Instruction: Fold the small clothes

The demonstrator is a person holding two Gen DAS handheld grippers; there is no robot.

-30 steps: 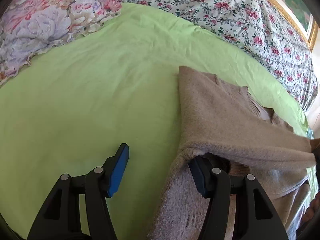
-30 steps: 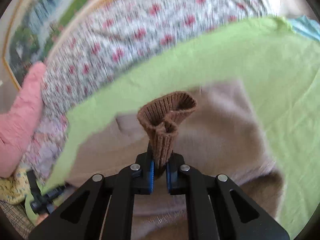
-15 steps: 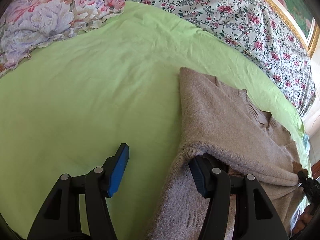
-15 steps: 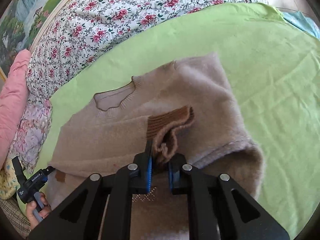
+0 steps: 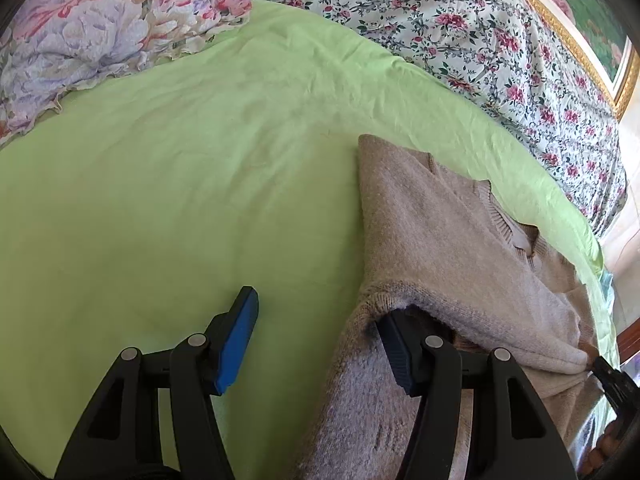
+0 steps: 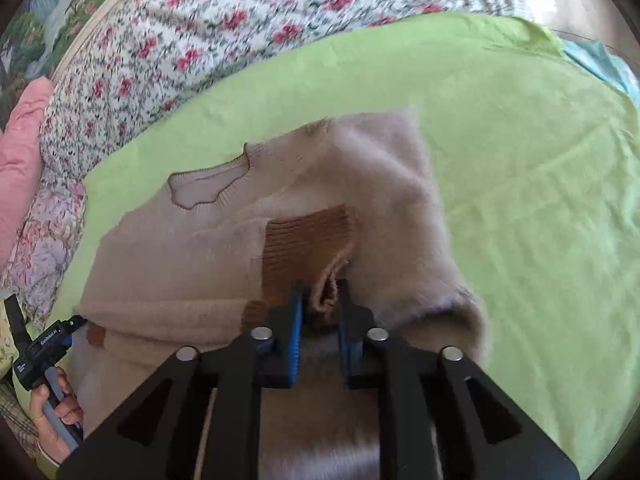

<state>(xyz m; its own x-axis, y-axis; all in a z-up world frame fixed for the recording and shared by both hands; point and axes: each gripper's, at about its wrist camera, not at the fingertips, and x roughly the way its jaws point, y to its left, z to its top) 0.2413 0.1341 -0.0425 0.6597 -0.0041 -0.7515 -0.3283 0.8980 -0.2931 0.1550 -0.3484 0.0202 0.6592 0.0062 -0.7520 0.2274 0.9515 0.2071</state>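
Jaws of the right gripper (image 6: 320,312) are opening, brown cuff (image 6: 308,240) still between them, sleeve laid across the sweater (image 6: 200,272). Left gripper (image 5: 320,340) gapes, one finger tucked under the sweater's fold, on the green bedsheet (image 5: 200,180).

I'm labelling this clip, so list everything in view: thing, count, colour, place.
sweater: one, beige, on the sheet, sleeve folded across its body
sleeve cuff: one, brown ribbed, between the right claw's pads
sheet: one, light green, spread under the sweater
floral bedding: white with red flowers, beyond the sheet
pink cushion: one, left edge
framed picture: one, gold frame, upper right
left claw: open, one finger under the sweater's fold
right claw: opening around the cuff
hand: one, gripping the left claw's handle
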